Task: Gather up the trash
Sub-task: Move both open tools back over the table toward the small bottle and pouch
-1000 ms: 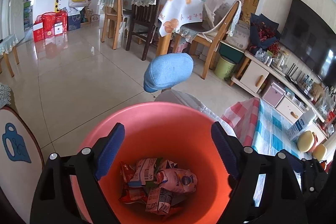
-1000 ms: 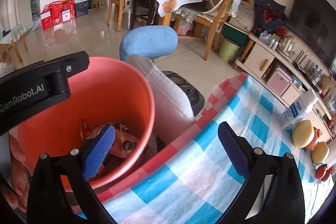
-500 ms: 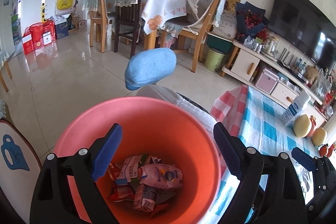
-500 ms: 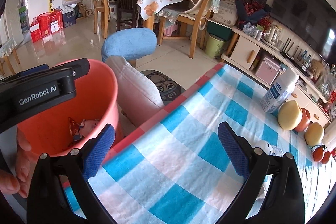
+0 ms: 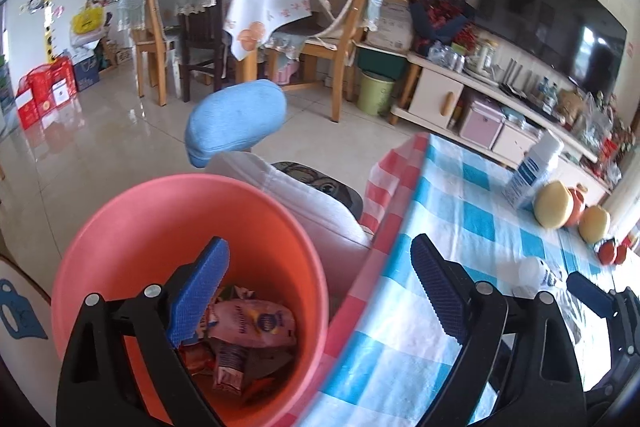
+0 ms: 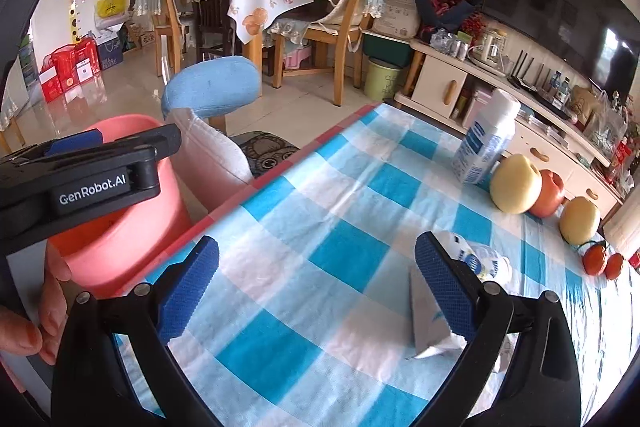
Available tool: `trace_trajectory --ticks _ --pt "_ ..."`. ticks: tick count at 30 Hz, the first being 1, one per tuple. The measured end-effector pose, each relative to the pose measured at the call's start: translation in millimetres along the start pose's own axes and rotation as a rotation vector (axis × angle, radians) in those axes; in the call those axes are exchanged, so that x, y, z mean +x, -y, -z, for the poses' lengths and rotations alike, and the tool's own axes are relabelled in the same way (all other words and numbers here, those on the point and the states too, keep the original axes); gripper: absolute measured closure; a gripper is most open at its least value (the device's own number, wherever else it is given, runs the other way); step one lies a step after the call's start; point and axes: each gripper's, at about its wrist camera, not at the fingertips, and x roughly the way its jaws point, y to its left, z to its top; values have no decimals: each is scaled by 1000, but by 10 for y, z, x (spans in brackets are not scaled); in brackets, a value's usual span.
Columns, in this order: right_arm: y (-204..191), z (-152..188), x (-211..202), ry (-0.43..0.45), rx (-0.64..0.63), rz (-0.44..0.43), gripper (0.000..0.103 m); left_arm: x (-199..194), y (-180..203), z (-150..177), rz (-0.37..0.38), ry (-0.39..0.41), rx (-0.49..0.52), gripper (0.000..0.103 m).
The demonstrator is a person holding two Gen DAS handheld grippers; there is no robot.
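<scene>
A salmon-pink bin (image 5: pixel 132 223) stands beside the checked table and holds several crumpled snack wrappers (image 5: pixel 252 323). My left gripper (image 5: pixel 320 295) is open and empty over the bin's right rim and the table edge. My right gripper (image 6: pixel 316 283) is open and empty above the blue checked tablecloth (image 6: pixel 340 227). A small white bottle (image 6: pixel 480 263) lies on the cloth by the right finger, and a grey-white carton scrap (image 6: pixel 428 327) lies just in front of it. The bin also shows at the left of the right wrist view (image 6: pixel 128 235), behind the left gripper's body.
A tall white and blue carton (image 6: pixel 484 143) stands at the table's far side, with yellow and red fruit (image 6: pixel 516 183) and small tomatoes (image 6: pixel 600 263) next to it. A blue-backed chair (image 5: pixel 236 123) stands behind the bin. A TV cabinet (image 5: pixel 460 99) runs along the right.
Both grippers have swung to the right, from over the bin toward the table. The bottle and the carton scrap have come into the right wrist view. Both stay open.
</scene>
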Motion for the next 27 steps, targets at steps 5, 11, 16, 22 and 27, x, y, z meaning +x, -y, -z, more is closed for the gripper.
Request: trace_trajectory --ticks 5,11,16,22,27 --pt "267 112 -66 -8 55 16 4 14 216 45 7 -10 59 11" --pt "570 256 -158 -10 107 39 4 35 464 118 24 -24 126 11" --pt "751 362 -247 -7 117 61 4 37 661 179 36 -30 180 11" --pt "934 528 -359 -5 116 92 4 10 912 283 73 -35 253 11" --pt "1103 665 -449 -4 127 120 4 -12 1083 374 114 -42 301 11"
